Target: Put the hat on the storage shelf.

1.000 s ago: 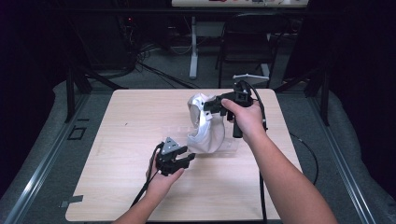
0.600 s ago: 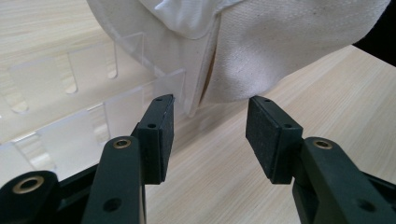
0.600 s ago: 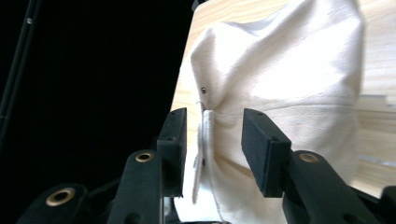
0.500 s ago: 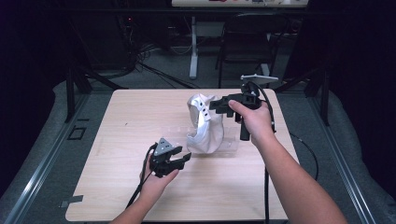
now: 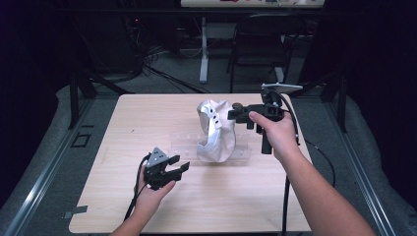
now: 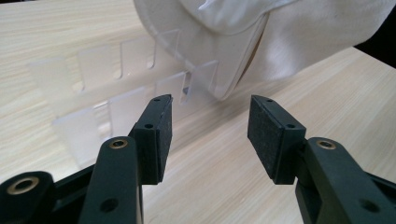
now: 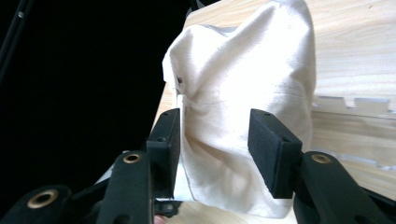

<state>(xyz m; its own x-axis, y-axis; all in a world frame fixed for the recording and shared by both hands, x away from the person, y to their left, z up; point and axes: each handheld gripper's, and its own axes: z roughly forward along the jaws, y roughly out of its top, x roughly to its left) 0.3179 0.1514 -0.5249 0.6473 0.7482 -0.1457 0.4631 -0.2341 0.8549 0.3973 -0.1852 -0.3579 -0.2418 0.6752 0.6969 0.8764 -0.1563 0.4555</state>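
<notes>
The far side of the one white cloth cap [image 5: 215,132] is hidden from the high view, where it stands at frame centre on the table [image 5: 123,123]. It is cream fabric, creased, with small eyelets. It rests on one clear slotted rack [image 6: 107,93], hard to make out. My left tool [image 5: 169,168], lower left of centre, is open and empty. My right tool [image 7: 212,140] is open, its jaws astride the cap's fabric.

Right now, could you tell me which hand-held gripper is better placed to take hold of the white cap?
Probably the right hand-held gripper: its open jaws already straddle the white cap. The left hand-held gripper hangs open, short of it.
</notes>
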